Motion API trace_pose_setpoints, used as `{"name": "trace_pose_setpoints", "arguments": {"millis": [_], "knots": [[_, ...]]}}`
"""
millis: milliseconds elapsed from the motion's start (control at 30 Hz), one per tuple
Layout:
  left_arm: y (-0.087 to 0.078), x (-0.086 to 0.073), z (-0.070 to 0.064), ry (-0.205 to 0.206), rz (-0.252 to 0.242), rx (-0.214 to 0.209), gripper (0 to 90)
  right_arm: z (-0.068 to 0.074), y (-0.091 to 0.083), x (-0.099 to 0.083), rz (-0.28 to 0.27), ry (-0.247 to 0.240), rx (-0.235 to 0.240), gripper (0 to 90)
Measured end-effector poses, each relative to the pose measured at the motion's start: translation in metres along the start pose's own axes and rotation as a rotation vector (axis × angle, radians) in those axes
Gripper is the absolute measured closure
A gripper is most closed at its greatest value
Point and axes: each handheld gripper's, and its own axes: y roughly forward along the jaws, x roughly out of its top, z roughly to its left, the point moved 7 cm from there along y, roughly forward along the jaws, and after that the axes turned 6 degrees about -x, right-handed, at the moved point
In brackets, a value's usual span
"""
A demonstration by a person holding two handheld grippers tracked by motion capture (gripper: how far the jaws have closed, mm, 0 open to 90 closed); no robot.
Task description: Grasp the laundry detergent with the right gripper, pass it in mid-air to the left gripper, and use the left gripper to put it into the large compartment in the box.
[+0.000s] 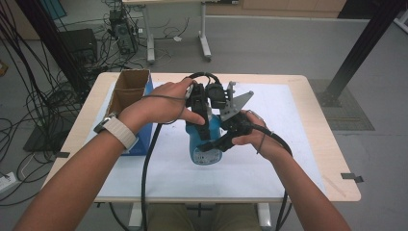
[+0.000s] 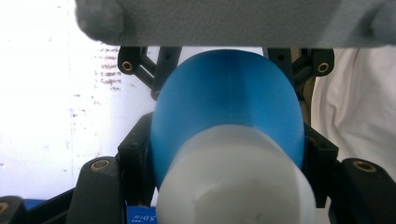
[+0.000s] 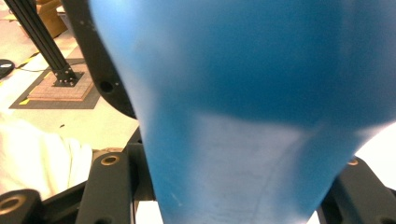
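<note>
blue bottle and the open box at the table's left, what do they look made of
Blue bottle: likely plastic, a smooth matte blue body with soft highlights, a white cap and a printed label. Box: cardboard, by its dull brown open flaps and blue printed side.

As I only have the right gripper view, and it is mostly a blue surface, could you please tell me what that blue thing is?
Observer: It is a blue bottle; the left gripper view shows its white cap.
Operator: Thank you. Is the other tool on it as well?
Observer: Yes, the left tool has its jaws against both sides of the bottle's body.
Operator: And what else is nearby?
Observer: An open cardboard box stands at the left side of the table, apart from the bottle.
</note>
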Motion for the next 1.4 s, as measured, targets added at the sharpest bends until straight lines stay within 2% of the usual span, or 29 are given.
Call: {"name": "trace_pose_setpoints", "arguments": {"millis": [567, 600, 667, 700, 800, 967, 1167, 1400], "knots": [[-0.001, -0.001, -0.002, -0.003, 0.009, 0.001, 37.4, 0.003, 0.000, 0.001, -0.013, 0.001, 0.014, 43.0], [0.000, -0.001, -0.002, -0.002, 0.014, 0.002, 37.4, 0.002, 0.000, 0.000, -0.011, -0.005, 0.014, 39.6], [0.000, -0.002, -0.002, -0.005, 0.019, 0.002, 37.4, 0.000, -0.002, -0.002, -0.014, 0.053, 0.003, 18.9], [0.000, -0.002, -0.002, -0.007, 0.017, 0.005, 37.4, -0.002, -0.006, -0.005, -0.011, 0.077, -0.011, 14.0], [-0.001, -0.004, 0.001, -0.018, 0.019, 0.013, 37.4, -0.005, -0.023, -0.016, 0.007, 0.089, -0.039, 12.7], [-0.003, -0.008, 0.004, -0.062, 0.015, 0.021, 37.4, -0.010, -0.050, -0.040, 0.113, 0.101, -0.118, 8.3], [-0.006, -0.010, 0.008, -0.145, 0.000, 0.046, 37.3, -0.017, -0.070, -0.057, 0.233, 0.072, -0.204, 7.0], [-0.019, -0.014, 0.017, -0.280, -0.029, 0.093, 37.3, -0.018, -0.087, -0.070, 0.402, 0.037, -0.230, 6.9]]}}
